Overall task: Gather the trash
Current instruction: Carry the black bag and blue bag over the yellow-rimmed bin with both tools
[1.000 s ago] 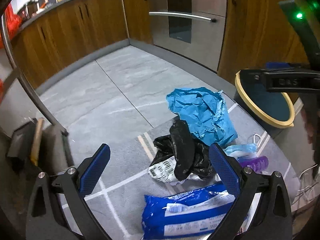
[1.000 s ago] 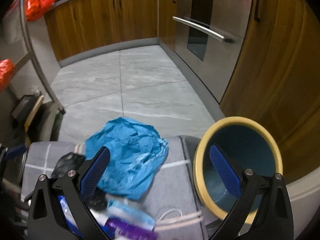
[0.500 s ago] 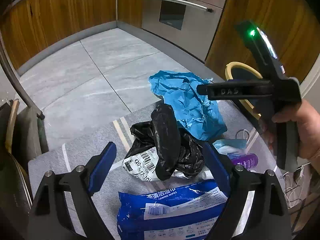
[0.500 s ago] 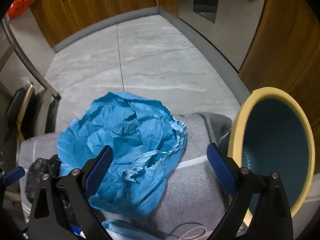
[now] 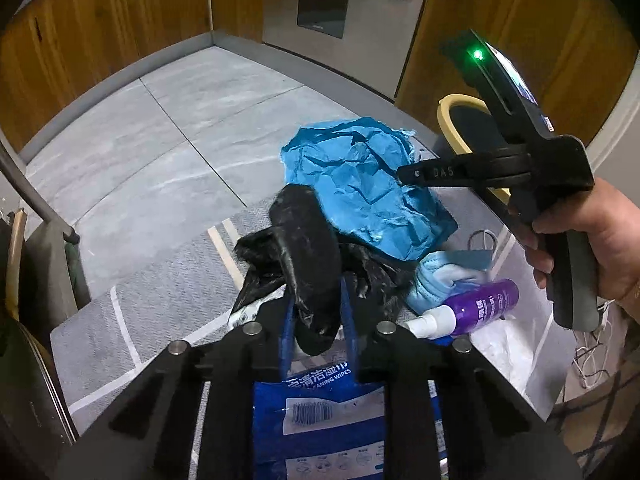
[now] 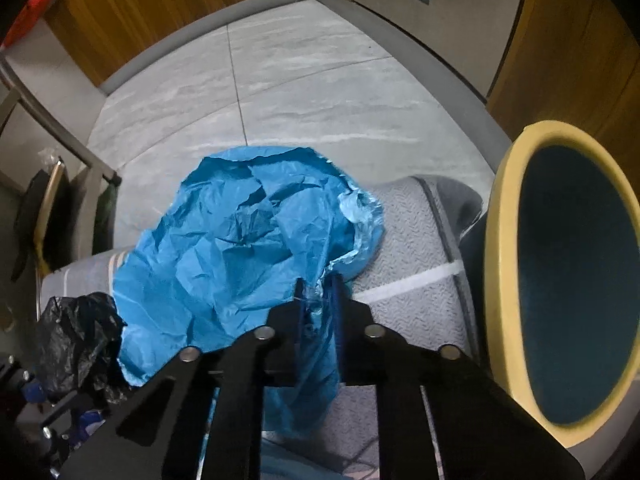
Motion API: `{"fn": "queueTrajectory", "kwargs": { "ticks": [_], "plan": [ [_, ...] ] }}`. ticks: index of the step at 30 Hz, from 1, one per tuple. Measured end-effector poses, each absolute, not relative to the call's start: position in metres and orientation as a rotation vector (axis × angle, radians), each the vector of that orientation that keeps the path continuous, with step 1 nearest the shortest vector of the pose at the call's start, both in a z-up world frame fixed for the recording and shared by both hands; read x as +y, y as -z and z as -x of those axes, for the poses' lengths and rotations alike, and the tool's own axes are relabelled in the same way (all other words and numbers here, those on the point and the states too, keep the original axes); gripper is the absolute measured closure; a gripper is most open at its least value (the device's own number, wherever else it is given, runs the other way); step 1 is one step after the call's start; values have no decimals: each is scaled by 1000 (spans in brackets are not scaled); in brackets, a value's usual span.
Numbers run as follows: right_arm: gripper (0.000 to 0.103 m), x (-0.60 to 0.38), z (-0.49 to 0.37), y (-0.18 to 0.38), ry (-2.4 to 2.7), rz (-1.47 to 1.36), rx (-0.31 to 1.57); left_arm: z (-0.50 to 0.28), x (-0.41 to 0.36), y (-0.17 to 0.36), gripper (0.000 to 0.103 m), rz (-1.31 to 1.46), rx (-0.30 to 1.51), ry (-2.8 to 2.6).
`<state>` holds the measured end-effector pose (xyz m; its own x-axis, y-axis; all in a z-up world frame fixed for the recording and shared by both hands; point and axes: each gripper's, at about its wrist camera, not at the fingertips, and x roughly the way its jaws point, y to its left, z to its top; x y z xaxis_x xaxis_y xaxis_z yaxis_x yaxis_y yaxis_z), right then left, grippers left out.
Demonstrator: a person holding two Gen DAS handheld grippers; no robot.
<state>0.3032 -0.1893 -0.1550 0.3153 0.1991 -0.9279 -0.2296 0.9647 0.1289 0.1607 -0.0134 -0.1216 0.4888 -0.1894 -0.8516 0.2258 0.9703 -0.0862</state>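
A grey mat (image 5: pixel 168 280) with pale stripes lies on the tiled floor (image 5: pixel 168 128), in front of wooden cabinets (image 5: pixel 80 40) and a steel oven (image 5: pixel 340 8). The trash sits heaped on the mat. Just off its far right corner stands the bin (image 6: pixel 500 240), dark inside with a yellow rim, its mouth tipped toward the right wrist camera.

The largest piece is the crumpled blue paper (image 6: pixel 224 256), at the far side of the heap, close to the bin. The right gripper (image 6: pixel 318 300) has just been closing and now pinches a fold at the paper's near right edge between its blue pads. From the left wrist view a hand (image 5: pixel 592 236) holds that gripper's handle above the paper.

Next comes the black bag (image 5: pixel 312 256), against the paper's near edge. The left gripper (image 5: pixel 316 316) has also just been closing, and its jaws are clamped on the bag's raised near end.

A blue wipes pack (image 5: pixel 332 412) lies under the left gripper. To the right lie a face mask (image 5: pixel 440 276) and a small purple spray bottle (image 5: pixel 476 304), touching each other
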Motion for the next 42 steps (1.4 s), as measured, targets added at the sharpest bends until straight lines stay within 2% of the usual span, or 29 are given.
{"fn": "queueTrajectory", "kwargs": {
  "ticks": [8, 16, 24, 33, 42],
  "plan": [
    [95, -198, -291, 119, -300, 59, 1126, -153, -12, 90, 85, -64, 932, 223],
    [95, -233, -269, 35, -245, -31, 978, -141, -5, 50, 85, -42, 825, 208],
    [95, -274, -235, -12, -198, -90, 892, -121, -6, 18, 85, -36, 745, 218],
    [95, -318, -199, -41, -153, -121, 827, -106, -23, 2, 85, -49, 700, 248],
    [95, -337, -221, -34, -112, 10, 813, -107, -52, 5, 85, -16, 709, 308]
  ]
}}
